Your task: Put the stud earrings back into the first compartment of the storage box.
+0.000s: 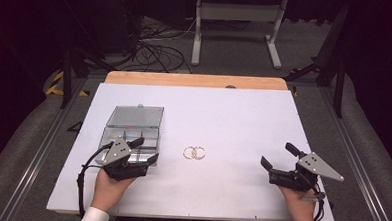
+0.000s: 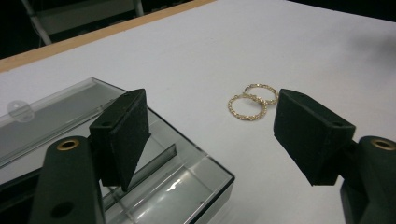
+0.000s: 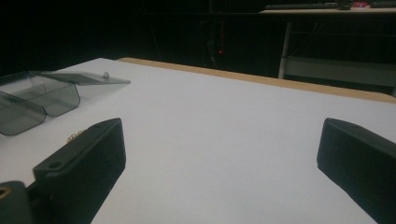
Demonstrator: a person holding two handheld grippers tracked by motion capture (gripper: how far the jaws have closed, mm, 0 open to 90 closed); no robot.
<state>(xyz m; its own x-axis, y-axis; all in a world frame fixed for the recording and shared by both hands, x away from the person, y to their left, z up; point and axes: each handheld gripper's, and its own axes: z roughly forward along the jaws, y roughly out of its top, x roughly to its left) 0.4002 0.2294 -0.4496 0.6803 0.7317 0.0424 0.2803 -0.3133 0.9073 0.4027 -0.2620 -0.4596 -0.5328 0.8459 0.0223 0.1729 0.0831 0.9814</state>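
High view puts the two gold rings on the white bench, touching each other, between the tools and just right of the open clear box. Nothing looks packed yet: the box compartments seem bare. Left tool hovers over the box's near corner, jaws wide; right tool sits well apart, wide too, empty. Beyond the bench's wooden edge, the room is dark, with cables and a metal stand.

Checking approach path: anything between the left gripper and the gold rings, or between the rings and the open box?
Nothing visible. The left gripper hovers open over the clear box; bare white table lies between it and the gold rings, and between rings and box. The lid is folded back, away from the rings.
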